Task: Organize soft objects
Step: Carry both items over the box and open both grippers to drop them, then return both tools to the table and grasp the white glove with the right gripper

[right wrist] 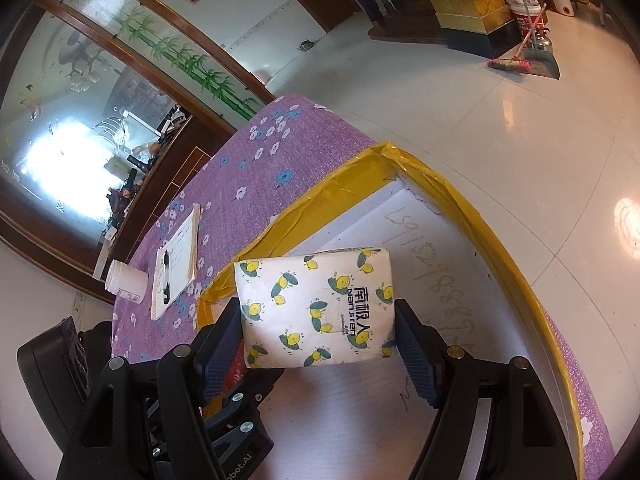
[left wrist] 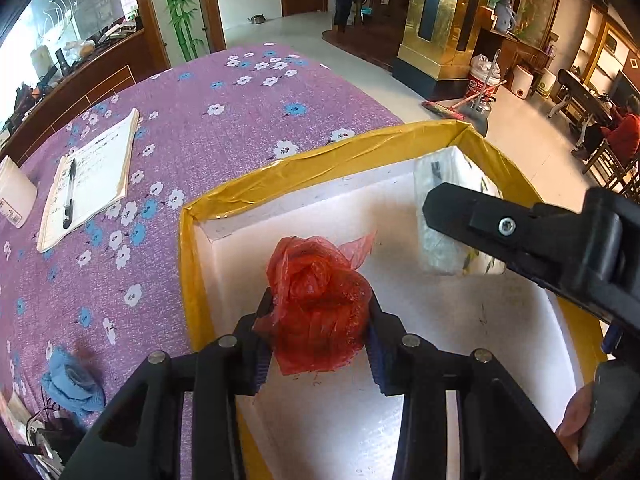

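Observation:
My left gripper (left wrist: 318, 320) is shut on a crumpled red plastic bag (left wrist: 316, 300) and holds it over the inside of a white foam box with a yellow-taped rim (left wrist: 320, 160). My right gripper (right wrist: 318, 324) is shut on a white tissue pack printed with lemons (right wrist: 316, 308) and holds it above the same box (right wrist: 404, 176). In the left wrist view the right gripper (left wrist: 460, 220) reaches in from the right with the tissue pack (left wrist: 444, 248) at the box's far right corner. A blue cloth (left wrist: 72, 384) lies on the purple flowered tablecloth (left wrist: 224, 140) at the lower left.
A notebook (left wrist: 92, 176) with a pen (left wrist: 69, 194) lies on the table to the left, beside a white bottle (right wrist: 126, 280) on its side. The table's far edge drops to a tiled floor (right wrist: 440, 92). A broom and dustpan (right wrist: 524, 60) stand far off.

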Demonstrator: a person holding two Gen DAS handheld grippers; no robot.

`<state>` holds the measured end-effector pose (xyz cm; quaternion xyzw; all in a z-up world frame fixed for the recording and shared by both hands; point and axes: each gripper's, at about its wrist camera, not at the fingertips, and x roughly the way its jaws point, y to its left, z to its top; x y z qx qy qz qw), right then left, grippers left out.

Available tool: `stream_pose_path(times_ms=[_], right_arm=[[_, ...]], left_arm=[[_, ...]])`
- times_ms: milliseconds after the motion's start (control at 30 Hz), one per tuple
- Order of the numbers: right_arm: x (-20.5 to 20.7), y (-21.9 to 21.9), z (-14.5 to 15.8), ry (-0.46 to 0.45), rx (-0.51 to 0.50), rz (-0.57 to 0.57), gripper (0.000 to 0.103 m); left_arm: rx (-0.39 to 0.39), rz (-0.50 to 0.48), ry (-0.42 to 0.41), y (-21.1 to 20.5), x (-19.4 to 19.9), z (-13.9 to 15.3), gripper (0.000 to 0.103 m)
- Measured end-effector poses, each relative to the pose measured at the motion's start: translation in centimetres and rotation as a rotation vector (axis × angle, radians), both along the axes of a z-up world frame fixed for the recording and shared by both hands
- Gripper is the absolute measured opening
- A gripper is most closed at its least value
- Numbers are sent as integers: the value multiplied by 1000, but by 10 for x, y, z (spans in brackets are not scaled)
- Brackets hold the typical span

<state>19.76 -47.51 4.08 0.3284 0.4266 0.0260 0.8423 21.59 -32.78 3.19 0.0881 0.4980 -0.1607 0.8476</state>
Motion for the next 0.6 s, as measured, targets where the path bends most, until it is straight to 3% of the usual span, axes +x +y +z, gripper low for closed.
stream_pose_path(times_ms=[167,300,600], right_arm=[[-1,2,0,6,-1,5,79],[-1,2,1,4,-1,1,80],[-9,-3,14,-48,15,-17,83]], left_arm=[[-3,5,13,0,4,-5,48],[-20,20,1,4,4,-1,66],[-23,27,-24,11,-8,13,67]])
